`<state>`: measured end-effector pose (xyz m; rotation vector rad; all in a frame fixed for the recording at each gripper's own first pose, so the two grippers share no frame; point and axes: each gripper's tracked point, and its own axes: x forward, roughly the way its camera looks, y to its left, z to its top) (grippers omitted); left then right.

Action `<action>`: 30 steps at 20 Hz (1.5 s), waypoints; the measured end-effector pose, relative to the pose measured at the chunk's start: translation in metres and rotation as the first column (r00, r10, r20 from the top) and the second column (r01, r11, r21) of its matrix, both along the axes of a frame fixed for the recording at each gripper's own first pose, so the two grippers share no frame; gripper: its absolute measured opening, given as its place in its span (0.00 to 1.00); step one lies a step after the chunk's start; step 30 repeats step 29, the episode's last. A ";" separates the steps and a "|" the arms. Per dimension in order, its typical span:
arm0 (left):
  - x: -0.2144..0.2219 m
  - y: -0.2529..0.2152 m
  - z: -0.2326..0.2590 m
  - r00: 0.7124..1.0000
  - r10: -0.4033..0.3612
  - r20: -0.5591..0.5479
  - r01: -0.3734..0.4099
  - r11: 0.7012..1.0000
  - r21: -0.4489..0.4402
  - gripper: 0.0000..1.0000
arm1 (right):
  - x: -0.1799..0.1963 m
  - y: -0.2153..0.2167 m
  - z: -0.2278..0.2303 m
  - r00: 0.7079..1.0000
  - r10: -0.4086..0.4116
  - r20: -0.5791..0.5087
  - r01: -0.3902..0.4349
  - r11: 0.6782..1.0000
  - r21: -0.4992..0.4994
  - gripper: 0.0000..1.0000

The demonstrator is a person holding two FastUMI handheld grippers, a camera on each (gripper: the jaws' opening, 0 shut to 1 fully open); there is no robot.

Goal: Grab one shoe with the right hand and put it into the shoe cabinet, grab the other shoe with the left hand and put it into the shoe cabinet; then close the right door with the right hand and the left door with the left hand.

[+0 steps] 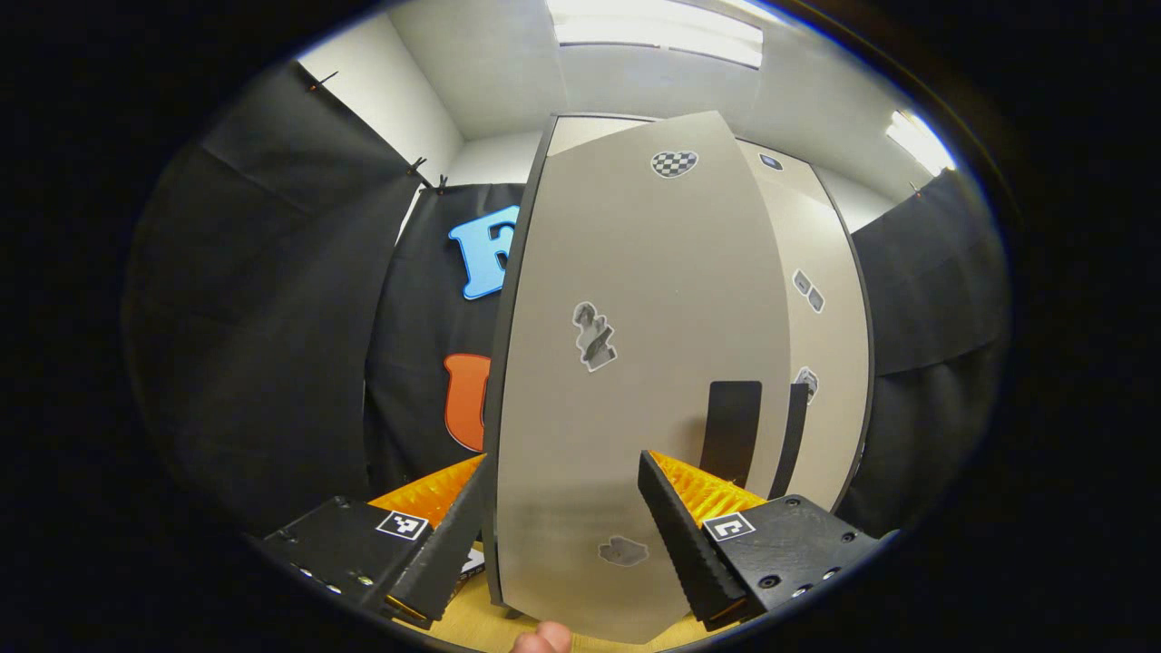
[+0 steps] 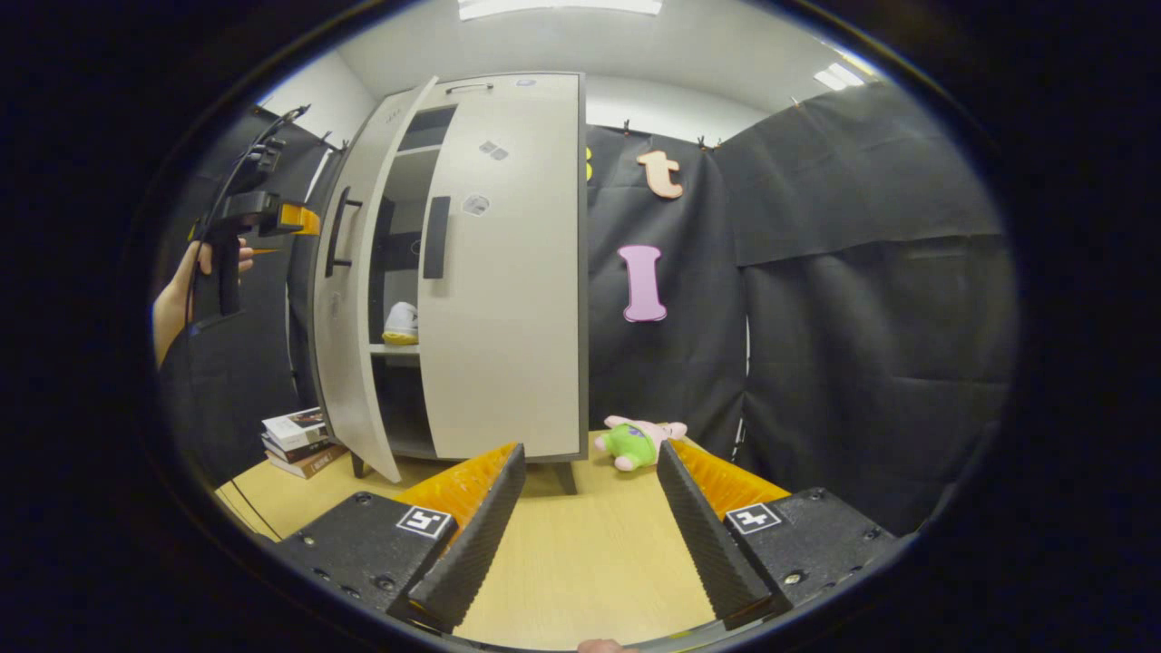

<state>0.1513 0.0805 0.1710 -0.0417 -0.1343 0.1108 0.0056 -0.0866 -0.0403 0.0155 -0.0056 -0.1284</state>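
Your left claw (image 1: 562, 526) is spread apart before the half-open left door (image 1: 635, 363); your right claw (image 2: 585, 517) hangs released over the surface (image 2: 580, 553). One shoe (image 2: 401, 323) sits on the shoe cabinet (image 2: 508, 272) shelf, right door (image 2: 503, 354) closed.

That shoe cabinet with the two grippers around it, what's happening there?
A person is closing the shoe cabinet. The right door looks shut; the left door is ajar, with the open left gripper up against its face. A shoe sits on a shelf inside. The open right gripper hangs back over the table.
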 end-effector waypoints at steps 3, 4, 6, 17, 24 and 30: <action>-0.012 -0.010 -0.010 1.000 -0.013 -0.021 0.013 1.000 0.006 0.94 | -0.001 0.003 0.000 1.000 0.012 0.000 -0.012 1.000 0.000 0.95; -0.018 -0.015 -0.016 0.999 -0.025 -0.028 0.025 1.000 0.003 0.94 | -0.001 0.005 0.000 1.000 0.016 0.001 -0.016 1.000 -0.001 0.95; -0.031 -0.022 -0.026 0.999 -0.033 -0.041 0.033 0.999 -0.001 0.94 | -0.002 0.009 -0.001 1.000 0.026 0.000 -0.026 1.000 -0.001 0.95; -0.118 -0.076 -0.107 0.992 -0.070 -0.106 0.074 0.997 0.032 0.94 | -0.005 0.028 -0.005 0.997 0.073 -0.010 -0.073 0.997 -0.003 0.95; -0.166 -0.116 -0.160 0.984 -0.111 -0.139 0.122 0.990 0.077 0.94 | -0.006 0.040 -0.006 0.995 0.100 -0.020 -0.100 0.995 -0.009 0.95; -0.184 -0.133 -0.187 0.969 -0.154 -0.195 0.160 0.987 0.017 0.93 | -0.009 0.043 -0.006 0.995 0.103 -0.016 -0.103 0.995 -0.010 0.95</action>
